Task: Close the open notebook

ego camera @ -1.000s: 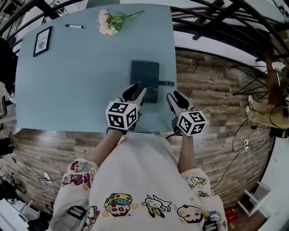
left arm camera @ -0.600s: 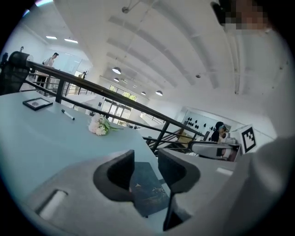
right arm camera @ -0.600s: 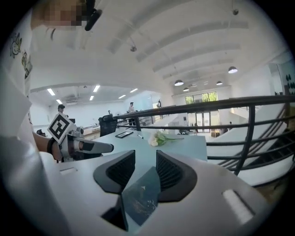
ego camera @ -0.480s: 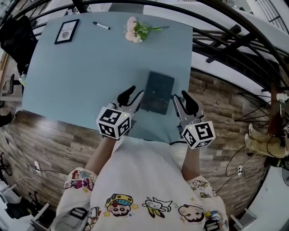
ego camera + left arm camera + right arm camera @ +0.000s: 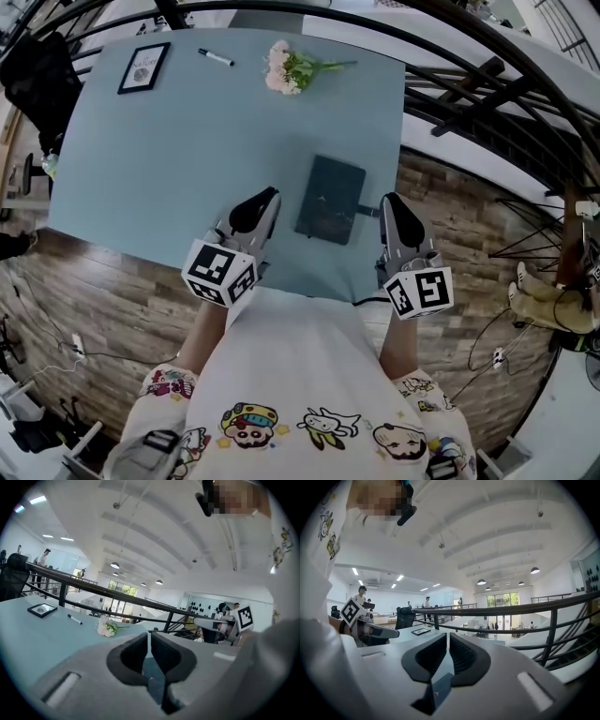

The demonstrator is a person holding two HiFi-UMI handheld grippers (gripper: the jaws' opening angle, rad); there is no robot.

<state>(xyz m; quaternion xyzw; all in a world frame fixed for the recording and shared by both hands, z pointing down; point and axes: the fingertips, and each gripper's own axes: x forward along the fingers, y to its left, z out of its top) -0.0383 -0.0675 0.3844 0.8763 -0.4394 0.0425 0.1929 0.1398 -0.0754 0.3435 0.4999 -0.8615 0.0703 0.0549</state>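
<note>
Overhead and level views, table (image 5: 169, 159) shared.

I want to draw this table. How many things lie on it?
4: picture frame at the far left corner, pen right of it, pink flowers further right, dark notebook near the front. None seems hidden.

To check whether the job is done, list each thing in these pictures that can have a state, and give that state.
Notebook: closed, lying flat.
Pen: lying flat.
Frame: lying flat.
Flowers: lying on their side.
Left tool: jaws just closed, nothing between.
Right tool: jaws just closed, nothing between.
</note>
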